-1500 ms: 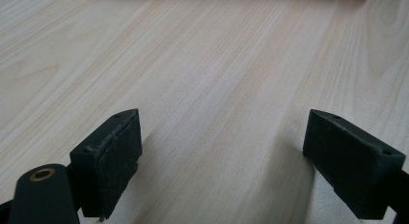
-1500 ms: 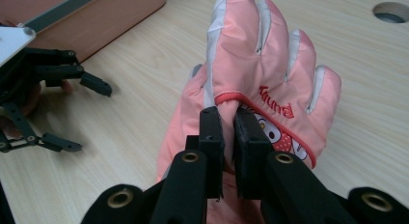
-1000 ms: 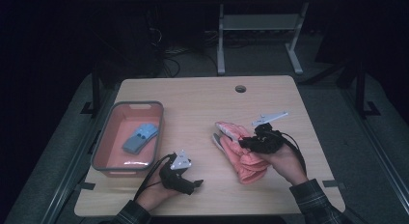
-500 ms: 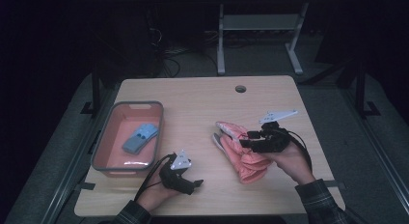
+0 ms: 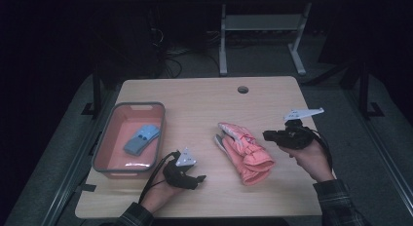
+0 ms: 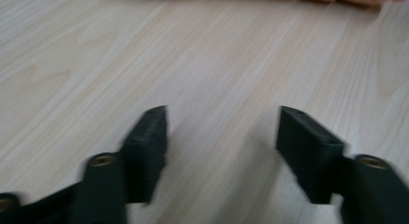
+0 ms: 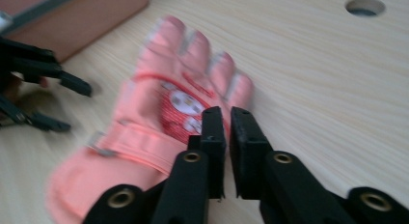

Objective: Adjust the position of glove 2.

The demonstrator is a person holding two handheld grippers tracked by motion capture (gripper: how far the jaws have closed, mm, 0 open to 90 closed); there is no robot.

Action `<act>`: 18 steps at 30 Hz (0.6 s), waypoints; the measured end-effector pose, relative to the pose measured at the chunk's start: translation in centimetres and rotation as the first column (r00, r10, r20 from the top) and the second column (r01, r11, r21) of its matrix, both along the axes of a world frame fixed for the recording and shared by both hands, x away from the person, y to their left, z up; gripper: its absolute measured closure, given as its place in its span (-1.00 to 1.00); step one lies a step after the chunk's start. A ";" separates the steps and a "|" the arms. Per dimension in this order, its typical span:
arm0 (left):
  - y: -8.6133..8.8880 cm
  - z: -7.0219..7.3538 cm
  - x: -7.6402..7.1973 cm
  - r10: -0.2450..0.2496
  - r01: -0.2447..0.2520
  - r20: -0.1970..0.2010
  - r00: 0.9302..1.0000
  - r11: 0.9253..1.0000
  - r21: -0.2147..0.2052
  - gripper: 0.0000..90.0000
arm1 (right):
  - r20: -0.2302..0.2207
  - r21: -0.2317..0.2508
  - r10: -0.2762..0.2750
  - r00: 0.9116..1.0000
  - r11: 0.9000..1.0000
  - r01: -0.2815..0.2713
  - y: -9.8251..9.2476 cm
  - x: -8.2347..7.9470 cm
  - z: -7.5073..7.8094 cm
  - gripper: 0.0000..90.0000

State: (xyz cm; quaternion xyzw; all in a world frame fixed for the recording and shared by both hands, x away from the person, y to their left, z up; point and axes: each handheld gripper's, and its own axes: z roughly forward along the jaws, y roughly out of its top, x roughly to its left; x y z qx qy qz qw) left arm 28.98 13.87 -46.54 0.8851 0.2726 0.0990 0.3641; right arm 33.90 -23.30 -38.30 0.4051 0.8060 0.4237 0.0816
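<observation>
Since a second ago the right gripper [image 5: 267,135] has drawn back off the pink glove [image 5: 245,150] toward the table's right edge; before, its jaws sat over the glove's middle, and now they point at it from just beside its cuff end with a strip of bare table [image 5: 204,99] between. Its jaws have just been closing and now stand nearly together, clenched on nothing, the glove lying beyond their tips in the right gripper view [image 7: 183,113]. The left gripper [image 5: 199,178] has kept its place near the tub [image 5: 100,153], but its jaws have just been closing too; they stand apart over bare wood with nothing between them. The glove lies flat, palm side down, fingers spread toward the tub, a darker pink patch with pale round marks on its back, a strap and small buckle across the wrist, the cuff rumpled. A blue item [image 5: 141,138] lies in the tub.
</observation>
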 end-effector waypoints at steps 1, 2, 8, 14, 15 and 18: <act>0.0 0.0 0.0 0.000 0.000 0.000 1.000 1.000 0.000 0.03 | -0.001 -0.007 -0.001 1.000 1.000 0.001 -0.4 0.1 -0.4 0.94; -0.3 0.4 0.3 0.003 -0.003 -0.010 1.000 1.000 -0.006 0.17 | -0.003 -0.016 -0.006 1.000 1.000 0.006 -0.7 0.2 -0.8 0.98; -1.7 0.8 0.9 -0.016 0.016 -0.042 0.999 1.000 0.000 0.91 | -0.019 -0.055 -0.004 1.000 0.998 0.003 -2.0 0.5 -3.2 0.99; -4.1 0.6 1.9 -0.037 0.038 -0.047 0.998 0.999 0.009 0.99 | -0.067 -0.097 0.039 0.997 0.994 -0.045 -1.5 0.7 -5.8 0.99; -5.0 0.5 2.2 -0.039 0.040 -0.052 0.998 0.999 0.007 0.99 | -0.064 -0.100 0.049 0.997 0.994 -0.055 -1.4 0.6 -6.1 0.99; -5.7 0.3 2.6 -0.048 0.049 -0.053 0.997 0.999 0.009 0.99 | -0.078 -0.097 0.059 0.995 0.993 -0.066 -1.3 0.4 -6.4 0.99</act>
